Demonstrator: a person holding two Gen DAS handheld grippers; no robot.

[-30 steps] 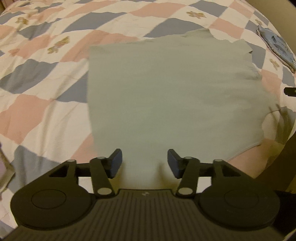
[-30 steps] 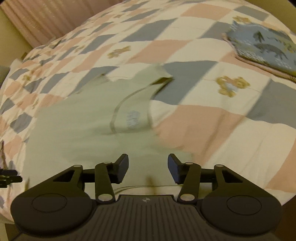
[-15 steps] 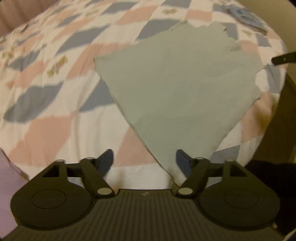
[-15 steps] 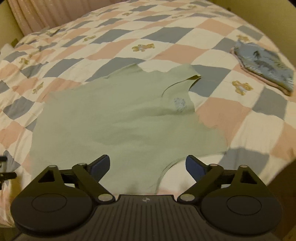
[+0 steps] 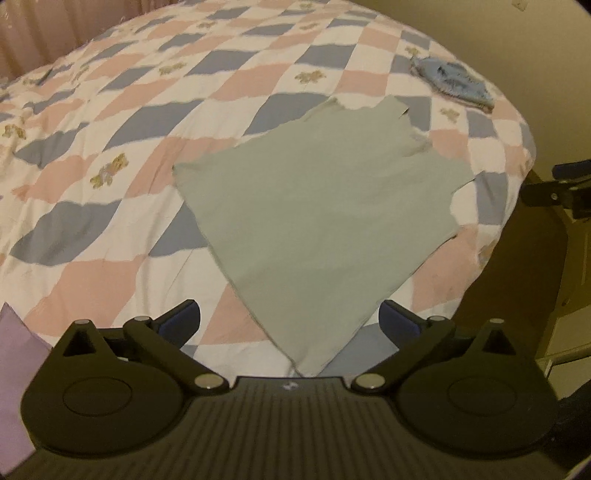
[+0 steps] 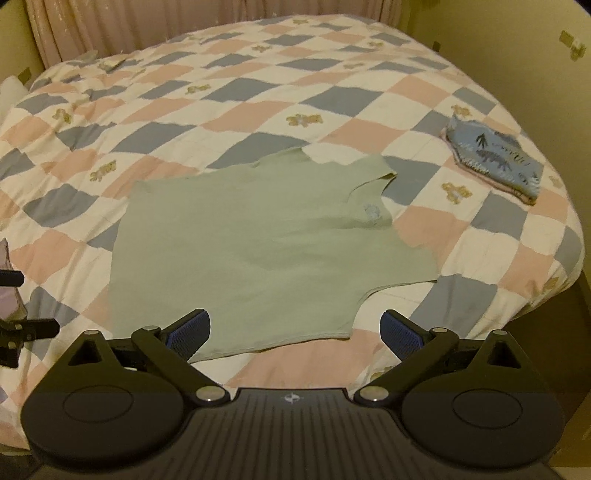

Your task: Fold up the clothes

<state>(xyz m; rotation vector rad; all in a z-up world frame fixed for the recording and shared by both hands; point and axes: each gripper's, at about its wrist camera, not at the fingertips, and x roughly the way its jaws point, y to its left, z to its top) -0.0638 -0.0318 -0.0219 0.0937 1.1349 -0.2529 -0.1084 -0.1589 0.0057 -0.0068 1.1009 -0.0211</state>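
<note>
A pale green sleeveless top [image 6: 255, 254] lies spread flat on the checked quilt [image 6: 258, 110], neckline toward the right, hem toward the left. My right gripper [image 6: 293, 332] is open above the top's near edge, nothing between its fingers. In the left wrist view the same green top [image 5: 321, 221] shows as a diamond, one corner pointing at my left gripper [image 5: 290, 325], which is open and holds nothing. The right gripper's fingers [image 5: 569, 184] show at the right edge of the left wrist view, and the left gripper's fingers [image 6: 22, 328] at the left edge of the right wrist view.
A folded blue printed garment [image 6: 495, 162] rests on a pink one near the bed's right edge, also seen as a blue folded garment [image 5: 452, 83]. A lilac cloth [image 5: 14, 387] sits at the lower left. Pink curtains [image 6: 184, 26] hang behind the bed. The bed edge drops off at the right.
Both grippers have opened wider and pulled back and up from the green top, which now lies flat on the quilt with more of the bed in view.
</note>
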